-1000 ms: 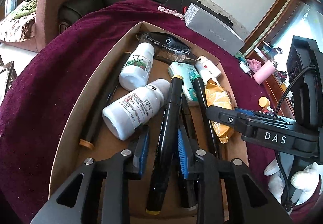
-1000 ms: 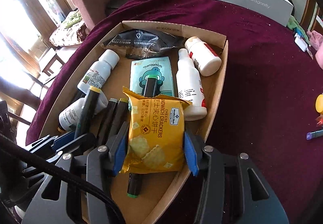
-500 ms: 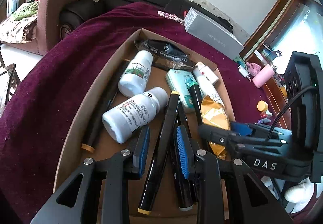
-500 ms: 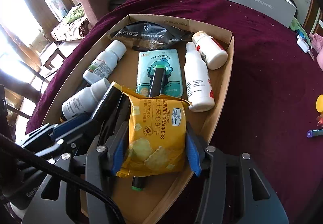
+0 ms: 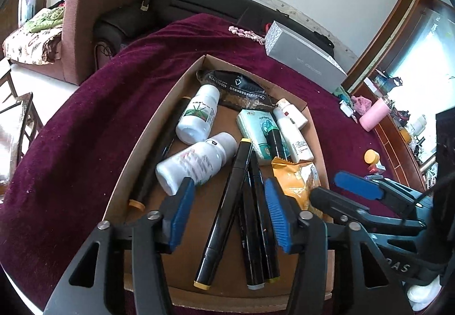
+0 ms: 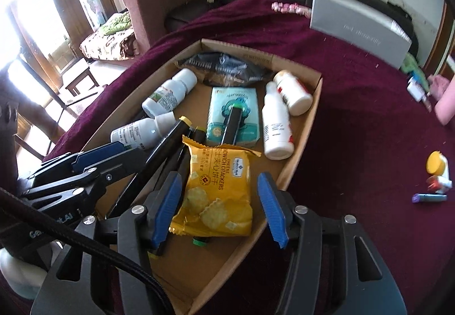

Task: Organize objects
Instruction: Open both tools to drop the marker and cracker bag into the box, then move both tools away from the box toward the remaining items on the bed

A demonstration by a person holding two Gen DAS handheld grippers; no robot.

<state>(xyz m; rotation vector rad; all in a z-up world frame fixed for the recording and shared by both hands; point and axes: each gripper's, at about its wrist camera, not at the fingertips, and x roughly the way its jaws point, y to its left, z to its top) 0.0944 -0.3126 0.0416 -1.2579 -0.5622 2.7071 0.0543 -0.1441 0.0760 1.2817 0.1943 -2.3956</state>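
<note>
Cardboard tray (image 5: 133,161) on maroon cloth (image 5: 93,121), holding mixed goods.

Left gripper (image 5: 227,214): at 6 o'clock of the left wrist view, jaws partly apart and opening. Yellow-capped marker (image 5: 227,212) lies between the blue pads, free of both, on the tray floor; two more black markers (image 5: 257,224) lie just beside it towards 3 o'clock.

Right gripper (image 6: 219,207): at 6 o'clock of the right wrist view, jaws opening. Cracker packet (image 6: 217,192) sits between the pads with clear gaps on both sides, resting across a green-capped marker (image 6: 233,124) in the tray.

Other tray contents, right wrist view:
- two white bottles (image 6: 167,97) at 10 o'clock, lying down, the nearer one touching the yellow-capped marker's tip;
- teal tissue pack (image 6: 231,116) at centre, under the green-capped marker;
- tall white bottle (image 6: 275,127) and red-labelled bottle (image 6: 294,93) at 1 o'clock, touching;
- black foil bag (image 6: 224,67) at 12 o'clock against the far wall.

Outside the tray: grey box (image 6: 358,28) at 1 o'clock; yellow-lidded item (image 6: 436,164) at 3 o'clock.
</note>
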